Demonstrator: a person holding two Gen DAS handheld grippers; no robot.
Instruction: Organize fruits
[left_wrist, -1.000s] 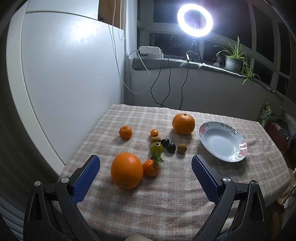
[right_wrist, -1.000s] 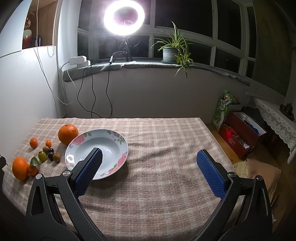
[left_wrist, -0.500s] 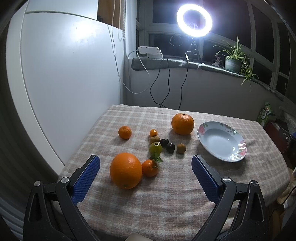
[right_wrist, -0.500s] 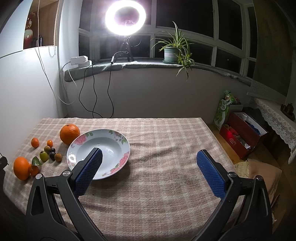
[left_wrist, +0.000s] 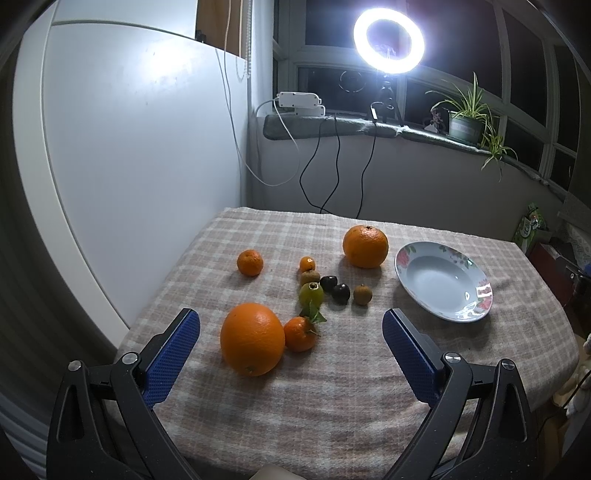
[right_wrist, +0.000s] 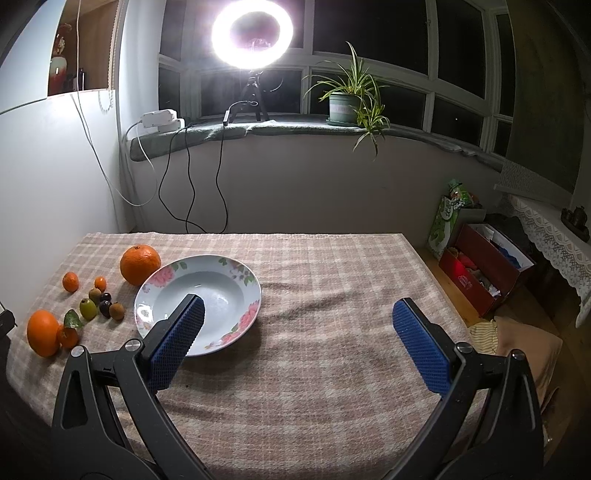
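A large orange (left_wrist: 252, 338) lies nearest my open, empty left gripper (left_wrist: 291, 325), touching a small leafy tangerine (left_wrist: 300, 333). Beyond lie a green fruit (left_wrist: 311, 294), two dark plums (left_wrist: 340, 292), brown small fruits (left_wrist: 362, 294), a small mandarin (left_wrist: 250, 262) and a second large orange (left_wrist: 365, 241). An empty floral plate (left_wrist: 476, 306) sits at the right. In the right wrist view the plate (right_wrist: 236, 325) lies behind the left finger of my open, empty right gripper (right_wrist: 298, 314), with the fruits (right_wrist: 88, 308) at far left.
A checked cloth covers the table (right_wrist: 332, 280). A white panel (left_wrist: 129, 166) stands along the table's left side. Cables (left_wrist: 332, 162) hang from the sill behind, where a ring light (left_wrist: 388, 40) and a potted plant (right_wrist: 347, 107) stand. Boxes (right_wrist: 484, 266) sit on the floor at right.
Both views have shifted slightly: the fruits sit a little left in the left wrist view, and the plate sits a little right in the right wrist view. Nothing was grasped.
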